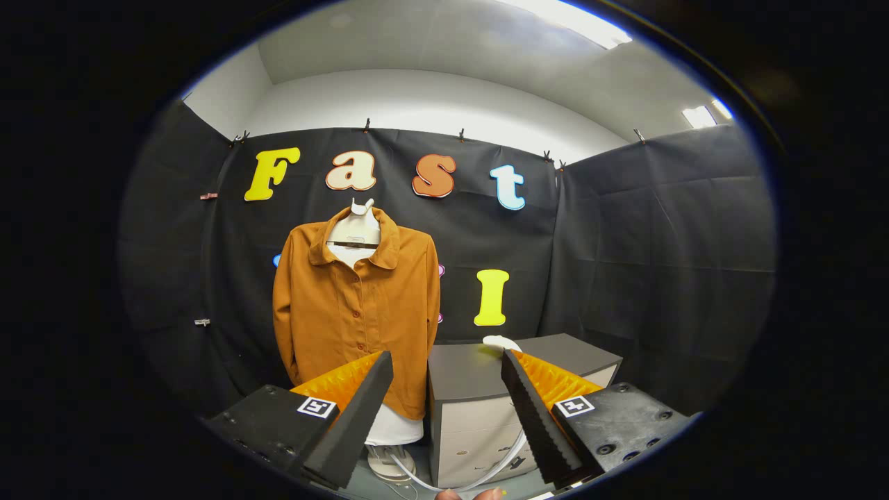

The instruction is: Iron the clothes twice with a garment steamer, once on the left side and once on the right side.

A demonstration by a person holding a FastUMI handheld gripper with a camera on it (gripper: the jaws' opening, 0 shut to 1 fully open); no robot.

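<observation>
Nearest to us was the tool (447, 364), its two fingers spread wide apart with nothing held between them and nothing touching either one. At the base of the gap we saw a person's fingertips (467, 494) and a pale hose (486, 476) curving up past the right finger.

Beyond the left finger hung the clothes: a rust-orange buttoned shirt (358, 312) on a white mannequin torso (355, 232), upright on a round stand foot (390, 462), with the white hem showing below the shirt. The left finger's tip overlapped the shirt's lower edge in our view, but we could not tell whether it was touching.

Just beside the shirt, between and beyond the fingers, stood a grey cabinet (514, 375) serving as the worktop, with pale drawer fronts below. On its top, just above the right finger's tip, sat a small white object (501, 342), possibly the steamer's head; we could not tell for certain.

To the right of the cabinet there was open room up to the booth's cloth wall.
</observation>
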